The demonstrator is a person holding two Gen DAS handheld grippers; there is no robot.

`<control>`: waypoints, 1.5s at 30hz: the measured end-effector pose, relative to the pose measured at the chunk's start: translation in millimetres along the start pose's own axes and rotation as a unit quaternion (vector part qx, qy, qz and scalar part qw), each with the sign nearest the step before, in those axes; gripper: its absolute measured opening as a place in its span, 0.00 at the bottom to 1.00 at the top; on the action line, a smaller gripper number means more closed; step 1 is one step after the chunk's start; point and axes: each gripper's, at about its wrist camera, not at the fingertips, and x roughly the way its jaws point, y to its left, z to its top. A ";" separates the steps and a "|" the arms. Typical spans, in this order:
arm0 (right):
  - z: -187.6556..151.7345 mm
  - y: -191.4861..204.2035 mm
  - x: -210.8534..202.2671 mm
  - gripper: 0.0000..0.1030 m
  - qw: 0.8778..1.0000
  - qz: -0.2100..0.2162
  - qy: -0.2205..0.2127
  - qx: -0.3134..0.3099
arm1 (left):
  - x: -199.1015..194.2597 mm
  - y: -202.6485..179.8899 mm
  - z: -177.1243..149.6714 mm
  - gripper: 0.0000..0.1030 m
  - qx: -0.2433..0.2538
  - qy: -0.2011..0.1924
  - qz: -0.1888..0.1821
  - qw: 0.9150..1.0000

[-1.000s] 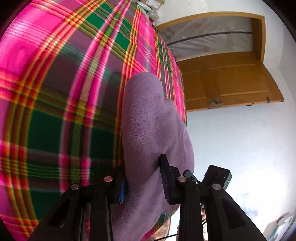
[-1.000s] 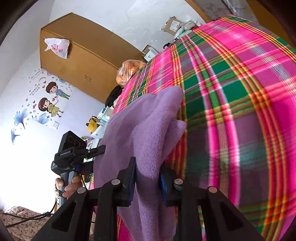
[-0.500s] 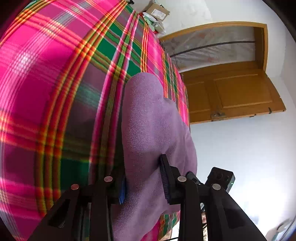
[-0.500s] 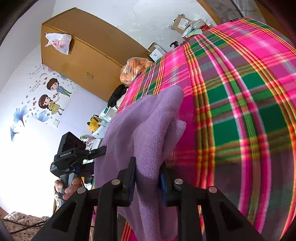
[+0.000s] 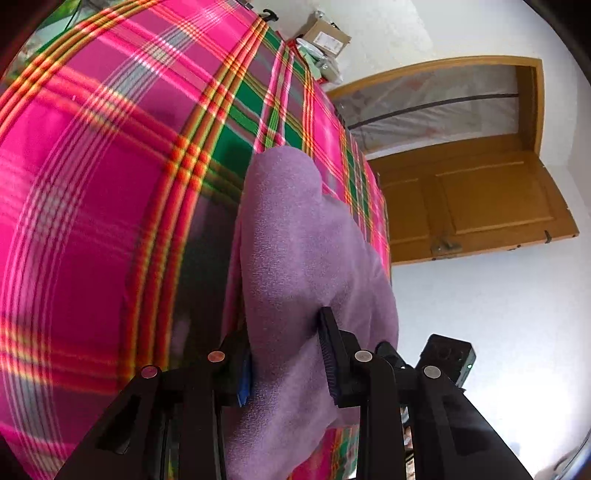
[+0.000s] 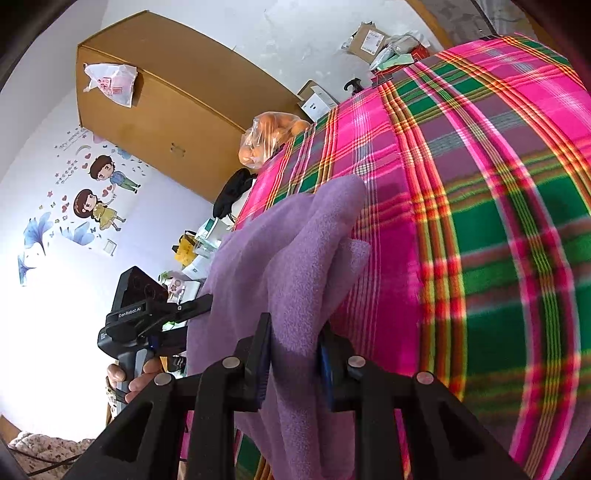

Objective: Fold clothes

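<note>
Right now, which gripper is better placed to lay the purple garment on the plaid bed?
Neither clearly: the left gripper and right gripper each clamp the purple garment over the plaid bed.

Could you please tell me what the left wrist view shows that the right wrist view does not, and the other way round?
Only the left wrist view shows the wooden door.

Only the right wrist view shows the wardrobe, the cartoon wall stickers, the bag of oranges and the hand gripping the left gripper's handle.

Both show the purple garment clamped between that view's own fingers, the plaid blanket and the cardboard boxes by the wall.
</note>
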 end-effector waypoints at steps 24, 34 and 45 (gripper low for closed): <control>47.8 -14.8 40.8 0.22 1.000 -0.018 -0.012 -0.009 | 8.3 20.1 46.2 0.30 -0.005 -0.011 0.001 1.000; 41.9 -29.0 46.5 0.25 1.000 -0.026 -0.012 0.012 | 5.3 27.0 39.8 0.39 0.005 -0.013 0.011 1.000; 29.6 -11.9 44.4 0.31 0.996 -0.079 -0.012 -0.028 | -9.7 35.9 20.4 0.45 -0.009 -0.026 0.032 0.999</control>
